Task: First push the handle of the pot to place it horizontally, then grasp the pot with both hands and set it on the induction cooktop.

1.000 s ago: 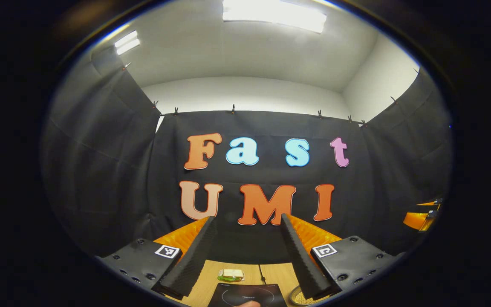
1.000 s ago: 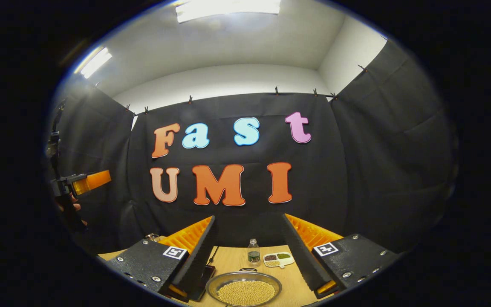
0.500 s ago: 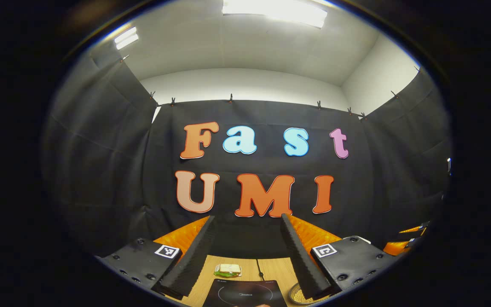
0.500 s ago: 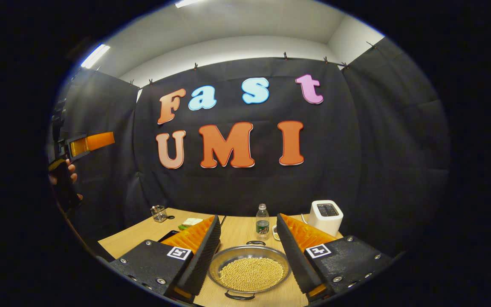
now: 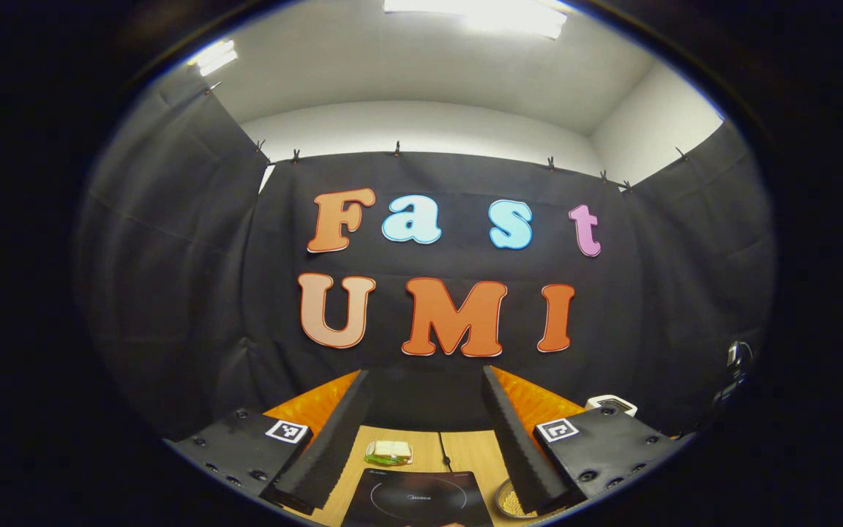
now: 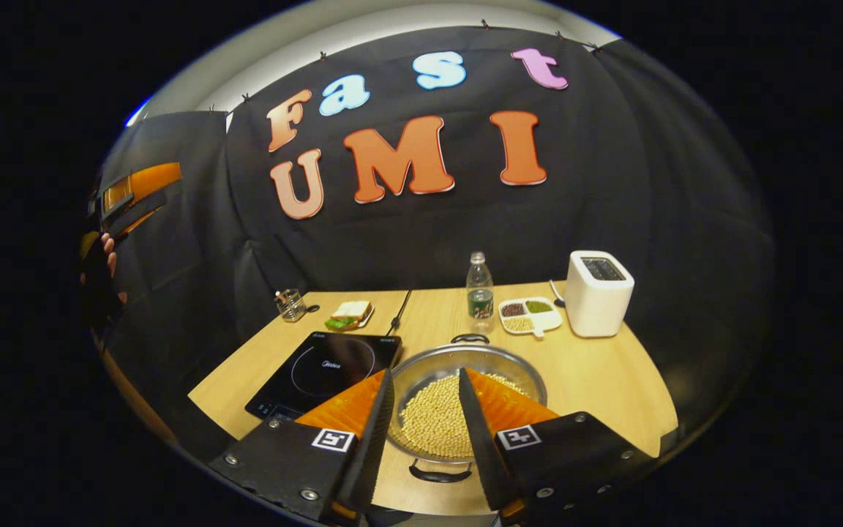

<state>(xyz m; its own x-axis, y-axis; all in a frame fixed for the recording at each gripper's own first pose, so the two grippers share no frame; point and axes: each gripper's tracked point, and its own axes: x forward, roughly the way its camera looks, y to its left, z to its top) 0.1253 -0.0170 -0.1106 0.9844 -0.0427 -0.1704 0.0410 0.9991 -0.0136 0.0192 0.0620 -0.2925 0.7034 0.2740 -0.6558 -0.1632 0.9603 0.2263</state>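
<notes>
Hovering spread and empty, the right gripper is framing the round steel pot of yellow beans just beyond its fingertips. Left of it, the black induction cooktop is lying on the wooden table. The left gripper is hanging released above that cooktop.

Screwed black tool housings with square black-and-white markers

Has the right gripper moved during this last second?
Yes. The right gripper tipped down and toward the round metal pot of beans; the wooden table now shows far more.
</notes>
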